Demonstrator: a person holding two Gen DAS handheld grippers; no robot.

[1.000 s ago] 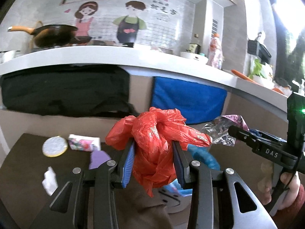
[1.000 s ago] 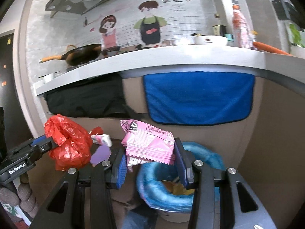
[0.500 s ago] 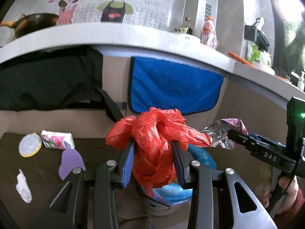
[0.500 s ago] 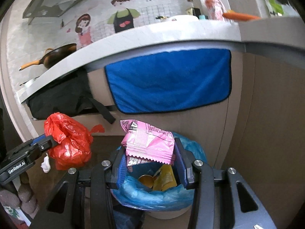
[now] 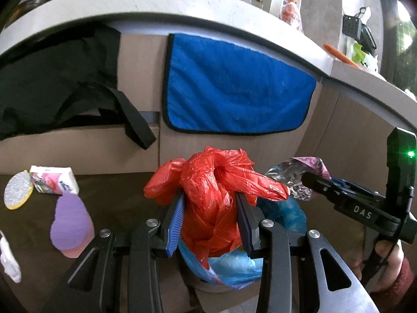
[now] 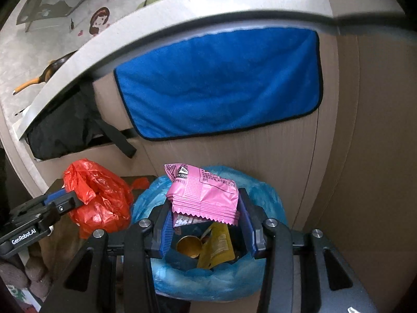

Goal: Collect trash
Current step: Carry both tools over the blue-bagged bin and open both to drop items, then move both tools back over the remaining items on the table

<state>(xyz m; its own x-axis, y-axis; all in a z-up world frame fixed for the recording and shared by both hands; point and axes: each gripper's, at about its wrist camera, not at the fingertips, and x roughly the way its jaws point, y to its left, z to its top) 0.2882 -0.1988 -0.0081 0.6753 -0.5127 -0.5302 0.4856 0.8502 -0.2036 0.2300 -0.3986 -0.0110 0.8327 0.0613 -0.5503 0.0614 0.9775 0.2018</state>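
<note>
"GenRobot.AI" is printed on the left gripper (image 6: 65, 203) and "DAS" on the right gripper (image 5: 307, 182), while only fragments of dark print can be read on the pink snack wrapper (image 6: 204, 195). That wrapper is clamped between the closed-in blue pads of the right gripper directly above the blue-lined trash bin (image 6: 260, 281), in which a yellow sachet (image 6: 217, 245) and a round gold lid (image 6: 189, 246) are seen. A crumpled red plastic bag (image 5: 211, 198) is pinched in the left gripper just above the bin's left rim, and a tissue pack (image 5: 53, 180), a purple cutout (image 5: 69, 224) and a round scrubber (image 5: 18, 193) are left on the dark surface to its left.
</note>
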